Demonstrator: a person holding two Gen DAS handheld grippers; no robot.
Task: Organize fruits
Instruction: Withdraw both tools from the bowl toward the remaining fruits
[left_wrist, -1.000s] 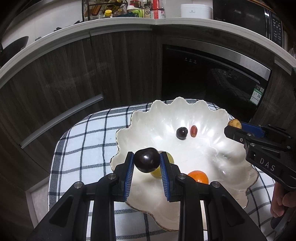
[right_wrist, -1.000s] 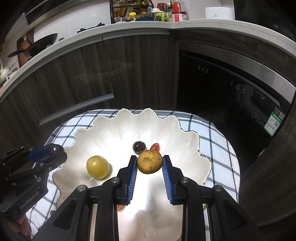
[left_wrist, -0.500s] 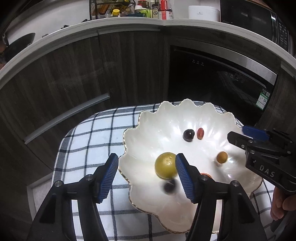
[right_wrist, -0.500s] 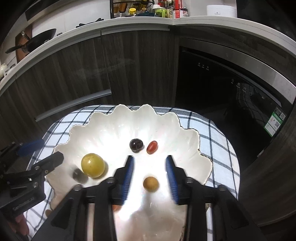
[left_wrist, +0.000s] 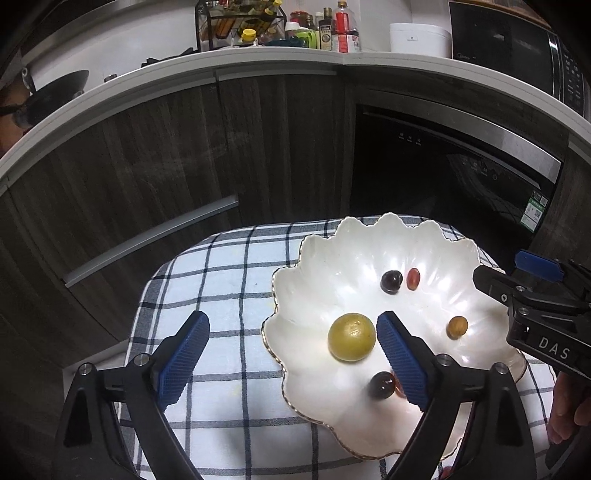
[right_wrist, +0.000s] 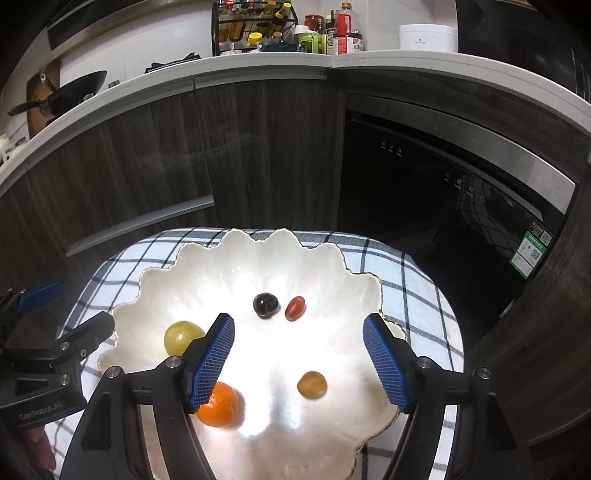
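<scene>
A: Left wrist view, edges and clearance?

B: The scalloped white dish (left_wrist: 373, 240) sits on a checked cloth (left_wrist: 221, 280). The cloth's left half is bare. Dark cabinet fronts (left_wrist: 184, 155) rise behind the cloth's far edge.

A: Left gripper condition?

B: The left gripper (left_wrist: 291, 354) tilts downward, jaws opening, nothing pressed between the pads. Its left finger is over the cloth, its right finger over the dish. The yellow-green fruit (left_wrist: 352, 342) lies in the dish between them, just beside the right pad; contact cannot be told. A dark round fruit (left_wrist: 381, 384) lies in the dish below it.

A: Right wrist view, edges?

B: The dish (right_wrist: 325, 258) fills the centre; its rim is close to the cloth (right_wrist: 417, 291) edge on the right. The oven door (right_wrist: 443, 192) stands behind.

A: Right gripper condition?

B: The right gripper (right_wrist: 299, 358) tilts downward over the dish, jaws opening, empty. The small tan fruit (right_wrist: 312, 384) rests in the dish between the fingers, clear of both. The orange fruit (right_wrist: 219, 404) lies partly behind the left finger. A dark cherry (right_wrist: 265, 304) and a red grape (right_wrist: 295, 308) lie farther in, near each other.
</scene>
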